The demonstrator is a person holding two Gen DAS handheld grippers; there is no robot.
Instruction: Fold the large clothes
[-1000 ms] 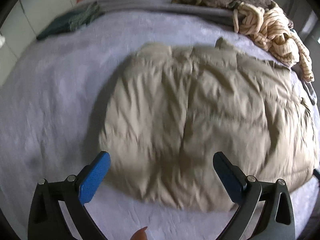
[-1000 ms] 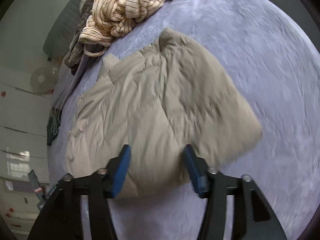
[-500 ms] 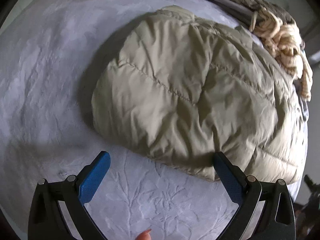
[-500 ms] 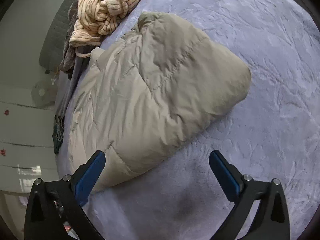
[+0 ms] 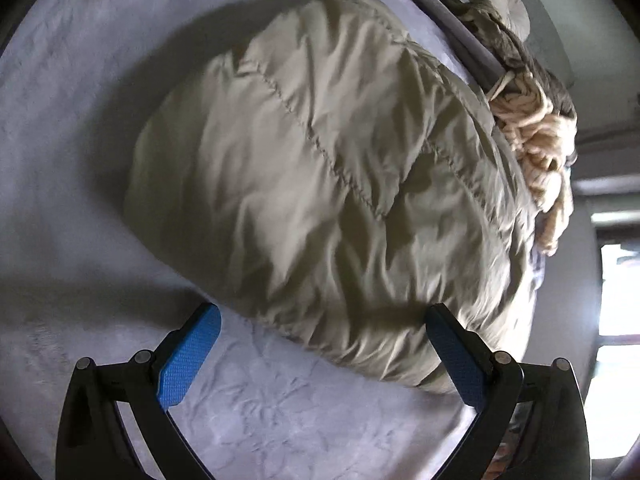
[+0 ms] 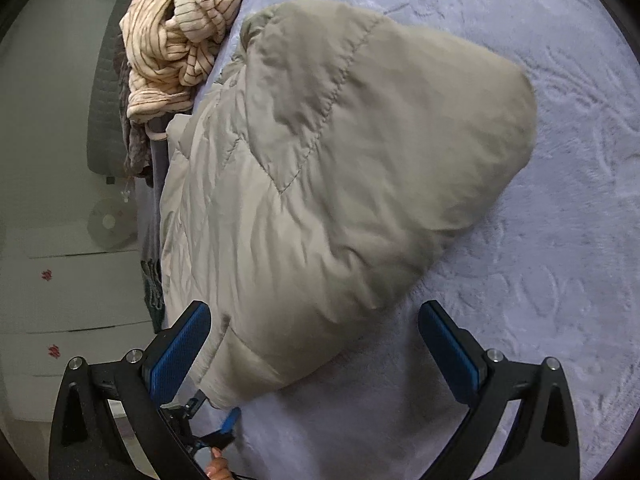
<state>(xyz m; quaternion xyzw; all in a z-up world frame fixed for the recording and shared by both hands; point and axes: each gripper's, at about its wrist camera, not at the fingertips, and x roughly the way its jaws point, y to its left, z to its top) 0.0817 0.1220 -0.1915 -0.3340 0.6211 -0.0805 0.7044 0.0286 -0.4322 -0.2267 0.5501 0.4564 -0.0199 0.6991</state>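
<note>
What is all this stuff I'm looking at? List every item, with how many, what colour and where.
Quilted puffer jacket: one, beige, folded over on the bed, in front of both grippers.
Plush bed cover: one, pale lavender, under the jacket.
Striped knit garment: one, cream with brown stripes, bunched at the bed's far edge.
Fuzzy garment: one, brown-grey, under the striped one.
Drawer unit: one, white with small red marks, beside the bed.
Left gripper: one, black with blue pads, open, at the jacket's near edge.
Right gripper: one, black with blue pads, jaws just opened wide, jacket edge between them, unpressed.
Fingertip: one, bottom edge of the right wrist view.
</note>
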